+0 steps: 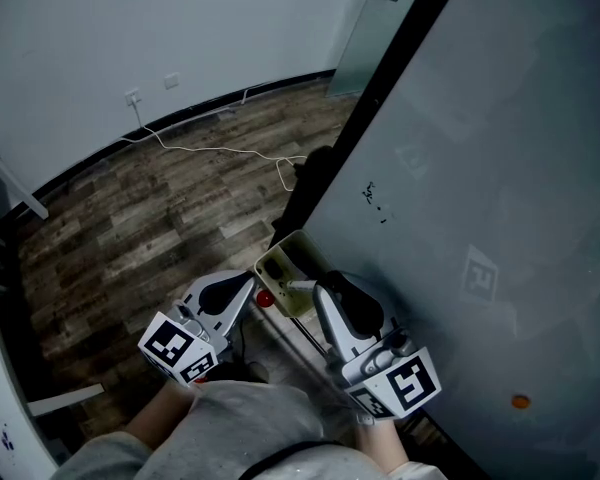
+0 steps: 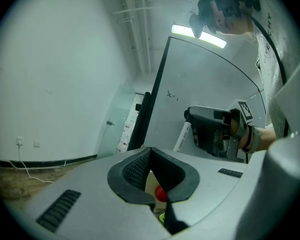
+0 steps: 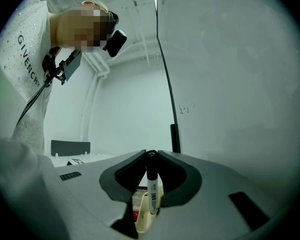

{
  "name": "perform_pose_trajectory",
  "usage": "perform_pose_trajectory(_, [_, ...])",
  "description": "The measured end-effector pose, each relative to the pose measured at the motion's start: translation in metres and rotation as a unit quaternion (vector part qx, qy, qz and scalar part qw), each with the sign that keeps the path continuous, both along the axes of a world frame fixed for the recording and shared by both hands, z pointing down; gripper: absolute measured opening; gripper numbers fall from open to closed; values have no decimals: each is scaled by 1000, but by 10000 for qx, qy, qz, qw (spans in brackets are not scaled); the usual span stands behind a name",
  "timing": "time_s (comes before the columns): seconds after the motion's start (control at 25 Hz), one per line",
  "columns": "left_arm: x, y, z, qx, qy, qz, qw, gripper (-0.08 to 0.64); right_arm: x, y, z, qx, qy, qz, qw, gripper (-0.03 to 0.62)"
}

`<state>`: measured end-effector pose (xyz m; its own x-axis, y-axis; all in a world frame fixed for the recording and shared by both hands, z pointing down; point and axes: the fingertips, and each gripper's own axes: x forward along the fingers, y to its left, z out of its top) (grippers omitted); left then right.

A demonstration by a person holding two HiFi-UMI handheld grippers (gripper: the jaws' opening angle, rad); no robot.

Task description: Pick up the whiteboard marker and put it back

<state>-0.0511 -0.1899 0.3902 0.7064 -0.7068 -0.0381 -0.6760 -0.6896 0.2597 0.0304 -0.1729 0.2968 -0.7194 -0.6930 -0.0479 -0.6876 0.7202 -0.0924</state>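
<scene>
- Where the right gripper [image 3: 151, 156] shows its own jaws, they are part-way closed and pinch the whiteboard marker [image 3: 151, 186] just under its black cap, one pad on each side.
- Marker sits right at the jaw tips. Cap end is at the top, level with the tips; the white printed barrel hangs down below them through the hollow between the fingers.
- Long axis runs near upright, across the line the gripper points along. From the left gripper view the barrel [image 2: 182, 136] slants a little, lower end leaning away from the right gripper's body.
- Lower end of the barrel is just above a beige holder [image 3: 141, 216] that lies under the jaws; whether they touch cannot be told. A small red object [image 3: 136, 215] lies by the holder, below the jaws.
- Left gripper [image 2: 150, 150]: jaw tips pressed together, nothing between the pads. Beige holder and the red object [image 2: 161, 193] show through the hollow behind its tips.
- Head view: both grippers side by side, right gripper [image 1: 305, 286] next to the whiteboard [image 1: 480, 168], left gripper [image 1: 248, 283] just beside it on the far side from the board. Holder [image 1: 278, 264] is ahead of both sets of tips.
- Whiteboard stands to the right of the right gripper's jaws; a few small dark marks [image 1: 375, 200] on it ahead of the tips.
</scene>
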Motion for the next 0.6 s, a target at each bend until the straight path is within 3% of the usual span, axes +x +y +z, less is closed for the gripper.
perform_pose_trajectory(0.6, [-13,7,32,-413,-78,-29,9991,15,-10,-9,51,-452,169,114,9988,81])
